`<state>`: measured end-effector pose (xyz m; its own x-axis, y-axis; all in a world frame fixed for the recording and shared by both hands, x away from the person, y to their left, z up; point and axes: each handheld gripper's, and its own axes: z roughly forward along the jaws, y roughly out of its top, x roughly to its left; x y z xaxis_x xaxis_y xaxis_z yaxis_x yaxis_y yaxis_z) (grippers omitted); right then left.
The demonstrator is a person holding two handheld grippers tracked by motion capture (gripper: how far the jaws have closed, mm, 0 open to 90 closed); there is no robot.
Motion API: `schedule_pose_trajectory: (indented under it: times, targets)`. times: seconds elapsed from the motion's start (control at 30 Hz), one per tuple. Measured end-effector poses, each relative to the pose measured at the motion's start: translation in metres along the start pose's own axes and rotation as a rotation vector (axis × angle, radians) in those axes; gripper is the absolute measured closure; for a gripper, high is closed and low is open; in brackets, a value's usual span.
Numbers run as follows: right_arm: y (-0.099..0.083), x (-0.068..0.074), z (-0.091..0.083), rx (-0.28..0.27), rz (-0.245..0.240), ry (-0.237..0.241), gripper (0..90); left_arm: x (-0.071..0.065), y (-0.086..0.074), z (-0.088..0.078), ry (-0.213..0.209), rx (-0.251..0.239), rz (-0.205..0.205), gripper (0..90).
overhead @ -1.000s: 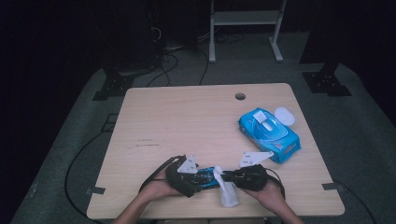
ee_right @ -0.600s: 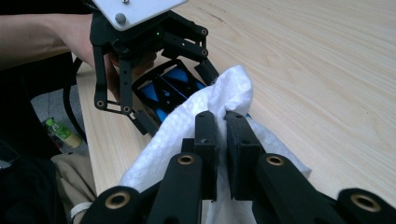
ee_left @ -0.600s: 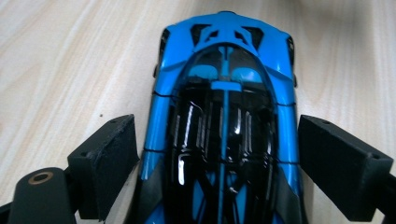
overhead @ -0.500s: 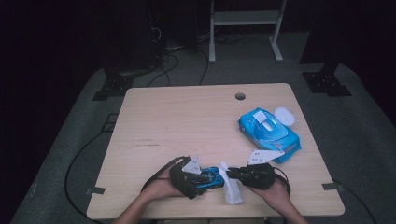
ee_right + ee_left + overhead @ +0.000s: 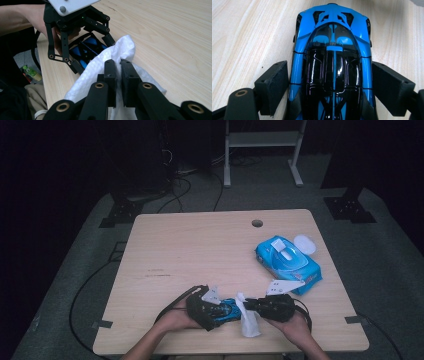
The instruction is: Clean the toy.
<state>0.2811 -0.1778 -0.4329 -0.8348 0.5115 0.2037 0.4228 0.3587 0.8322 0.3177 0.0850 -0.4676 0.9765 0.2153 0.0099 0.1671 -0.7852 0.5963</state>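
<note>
Near the front edge of the pale wooden bench (image 5: 200, 250), seen from above: left gripper (image 5: 204, 309) clamped around a glossy blue-and-black toy sports car (image 5: 226, 309), jaws pressed to both flanks. Just to its right, a crumpled white wet wipe (image 5: 248, 319), pinched in the nearly closed jaws of the right gripper (image 5: 252, 305) and hanging down to the bench. Farther back and right, well apart from the hands, a blue plastic pack of wet wipes (image 5: 289, 264) with its round white lid flipped open.

From the left gripper view: toy car (image 5: 332, 62) from straight above, roof and dark canopy in sharp detail, one black pad on each side touching the bodywork, wheels resting on the wood grain; detail lost in the high view, where the car is little more than a blue patch between two hands.

From the right gripper view: two black jaws clenched on a fold of the wipe (image 5: 110, 65), cloth bunched up against the blue car (image 5: 86, 50), itself caged by the left gripper (image 5: 86, 53) beyond. Also here, below the bench edge at left, a small green bottle (image 5: 31, 72) on the floor.
</note>
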Motion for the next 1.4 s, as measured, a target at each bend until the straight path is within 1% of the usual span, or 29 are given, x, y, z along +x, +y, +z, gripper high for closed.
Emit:
schedule_pose_trajectory:
  times: [0.03,0.07,0.1,0.2,0.27,0.37,0.4,0.43,0.47,0.53,0.57,0.6,0.67,0.87,0.9,0.93,1.0,1.03,1.07,1.13,1.17,1.23,1.3,1.37,1.4]
  targets:
    - [0.000,0.000,0.000,0.001,0.000,0.000,83.1,0.000,0.000,-0.001,-0.004,-0.005,0.002,19.7]
    - [0.000,-0.001,0.000,0.000,-0.002,-0.001,83.1,0.000,0.000,-0.002,-0.010,-0.004,0.013,23.4]
    - [0.000,-0.001,0.000,-0.001,-0.002,-0.001,83.2,-0.001,0.001,-0.002,-0.003,0.003,0.005,25.6]
    - [0.000,-0.001,-0.001,-0.002,0.001,-0.005,83.0,-0.003,0.003,-0.001,0.006,0.016,-0.006,25.6]
    - [-0.001,-0.001,-0.001,-0.001,0.005,-0.007,83.0,-0.004,0.003,-0.001,0.015,0.011,0.000,25.8]
    - [-0.002,-0.003,-0.001,0.002,0.006,-0.009,83.0,-0.003,0.003,-0.003,0.010,0.010,0.000,25.8]
    - [-0.002,-0.003,-0.002,0.001,0.009,-0.010,83.0,-0.003,0.002,-0.004,0.006,-0.004,-0.010,26.1]
    - [-0.002,-0.003,-0.002,0.000,0.010,-0.010,83.0,-0.003,0.003,-0.006,0.010,-0.022,-0.005,26.7]
    - [-0.002,-0.004,-0.002,-0.001,0.012,-0.010,83.0,-0.003,0.003,-0.008,0.016,-0.026,-0.008,27.9]
    - [-0.001,-0.004,-0.002,-0.004,0.009,-0.011,83.0,-0.002,0.003,-0.008,0.016,-0.013,-0.009,28.0]
    - [-0.001,-0.004,-0.002,-0.003,0.014,-0.009,83.0,-0.002,0.002,-0.006,0.020,-0.015,-0.005,28.0]
    - [-0.001,-0.004,-0.002,-0.002,0.015,-0.010,83.0,-0.002,0.002,-0.007,0.015,-0.014,-0.012,28.0]
    - [-0.001,-0.004,-0.002,-0.003,0.013,-0.010,83.0,-0.001,0.001,-0.007,0.012,-0.016,-0.013,28.1]
    - [-0.001,-0.005,-0.002,-0.006,0.011,-0.013,83.0,-0.001,0.001,-0.010,0.022,-0.030,-0.014,28.1]
    - [-0.001,-0.005,-0.002,-0.007,0.012,-0.014,83.0,0.000,0.001,-0.010,0.029,-0.031,-0.011,28.1]
    - [-0.001,-0.005,-0.002,-0.008,0.012,-0.013,83.0,0.000,0.001,-0.010,0.025,-0.030,-0.012,28.1]
    - [-0.001,-0.006,-0.002,-0.008,0.013,-0.014,83.0,0.001,0.001,-0.010,0.023,-0.022,-0.009,28.2]
    - [-0.001,-0.006,-0.002,-0.008,0.012,-0.014,83.0,0.001,0.001,-0.010,0.021,-0.020,-0.015,28.1]
    - [-0.001,-0.006,-0.002,-0.008,0.013,-0.013,83.0,0.001,0.002,-0.010,0.023,-0.014,-0.008,28.1]
    - [-0.001,-0.005,-0.001,-0.006,0.014,-0.012,83.0,0.001,0.003,-0.007,0.019,-0.001,-0.017,28.0]
    - [-0.001,-0.005,-0.001,-0.004,0.016,-0.012,82.9,0.001,0.004,-0.007,0.020,-0.003,-0.019,27.8]
    - [-0.001,-0.005,-0.001,-0.002,0.016,-0.011,82.9,0.000,0.007,-0.005,0.028,0.009,-0.002,27.6]
    - [-0.001,-0.004,-0.001,-0.003,0.016,-0.011,82.8,0.000,0.009,-0.004,0.029,0.009,0.002,27.1]
    - [-0.001,-0.004,-0.001,-0.004,0.016,-0.012,82.7,0.001,0.011,-0.003,0.017,0.017,-0.002,24.9]
    - [-0.001,-0.005,-0.001,-0.005,0.014,-0.012,82.8,0.001,0.012,-0.002,0.022,0.015,-0.005,23.4]
